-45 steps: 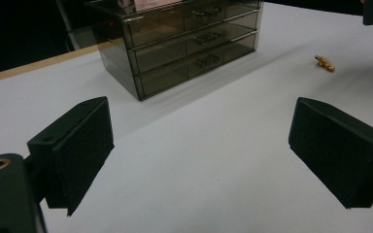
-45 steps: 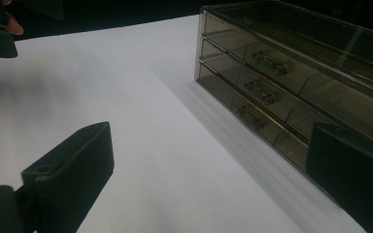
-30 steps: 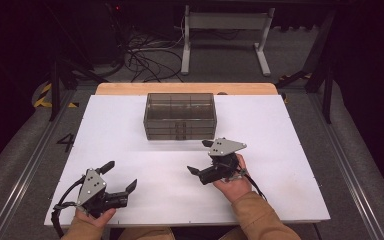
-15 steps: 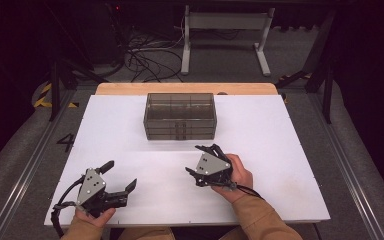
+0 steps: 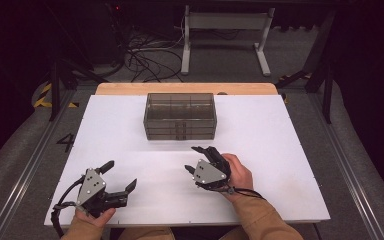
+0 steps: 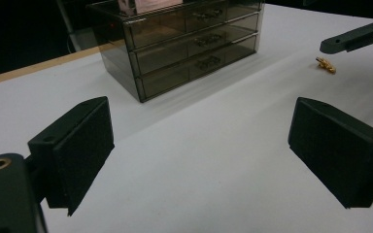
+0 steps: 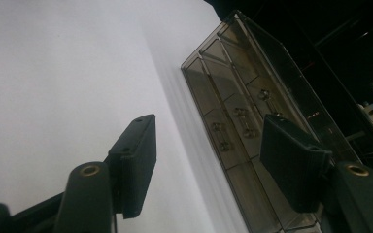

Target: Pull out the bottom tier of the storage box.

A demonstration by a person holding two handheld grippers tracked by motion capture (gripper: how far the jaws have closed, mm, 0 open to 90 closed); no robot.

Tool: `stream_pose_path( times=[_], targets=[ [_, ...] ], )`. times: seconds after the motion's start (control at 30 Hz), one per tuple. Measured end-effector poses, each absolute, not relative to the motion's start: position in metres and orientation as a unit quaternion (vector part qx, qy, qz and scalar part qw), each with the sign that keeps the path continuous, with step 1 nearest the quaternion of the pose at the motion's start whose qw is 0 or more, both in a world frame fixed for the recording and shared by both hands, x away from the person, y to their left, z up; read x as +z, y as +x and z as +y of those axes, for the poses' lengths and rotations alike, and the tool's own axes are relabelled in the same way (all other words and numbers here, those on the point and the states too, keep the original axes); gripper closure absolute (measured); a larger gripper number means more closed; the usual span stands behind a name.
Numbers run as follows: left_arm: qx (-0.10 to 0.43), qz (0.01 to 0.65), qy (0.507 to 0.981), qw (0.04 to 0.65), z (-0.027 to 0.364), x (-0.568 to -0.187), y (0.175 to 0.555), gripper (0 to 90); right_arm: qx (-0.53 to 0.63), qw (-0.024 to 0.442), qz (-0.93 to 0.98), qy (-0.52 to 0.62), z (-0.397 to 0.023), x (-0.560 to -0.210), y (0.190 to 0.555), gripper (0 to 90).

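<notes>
Right gripper (image 5: 192,159), nothing between its closing jaws, near drawer box (image 5: 180,116).

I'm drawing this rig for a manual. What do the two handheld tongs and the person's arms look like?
Both the left tongs and the right tongs are black, each with two blocky flat-faced jaws and a grey three-cornered plate dotted with small holes on top. Brass-coloured ringed holes sit near the jaw bases. A black cable trails from the left one. The person wears tan sleeves.

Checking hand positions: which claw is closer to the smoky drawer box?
The right claw, ahead of the left claw, nearer the smoky translucent plastic three-drawer box.
</notes>
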State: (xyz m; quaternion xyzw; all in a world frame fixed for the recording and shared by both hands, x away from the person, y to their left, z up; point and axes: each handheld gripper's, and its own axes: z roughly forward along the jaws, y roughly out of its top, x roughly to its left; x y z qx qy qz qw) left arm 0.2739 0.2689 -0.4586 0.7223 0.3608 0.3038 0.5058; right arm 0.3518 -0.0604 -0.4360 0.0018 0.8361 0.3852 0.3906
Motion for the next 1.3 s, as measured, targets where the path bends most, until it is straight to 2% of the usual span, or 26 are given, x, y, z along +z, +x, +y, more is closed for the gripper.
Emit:
stream_pose_path(
  times=[0.5,1.3],
  targets=[
    [0.305,0.360,0.722,0.506,0.269,-0.458,0.274,9.6,0.360,0.437,0.824,-0.005,-0.053,-0.438,0.351,46.0],
    [0.305,0.359,0.722,0.506,0.268,-0.458,0.276,9.6,0.280,0.557,0.779,-0.068,-0.037,-0.459,0.357,56.5]
  ],
)
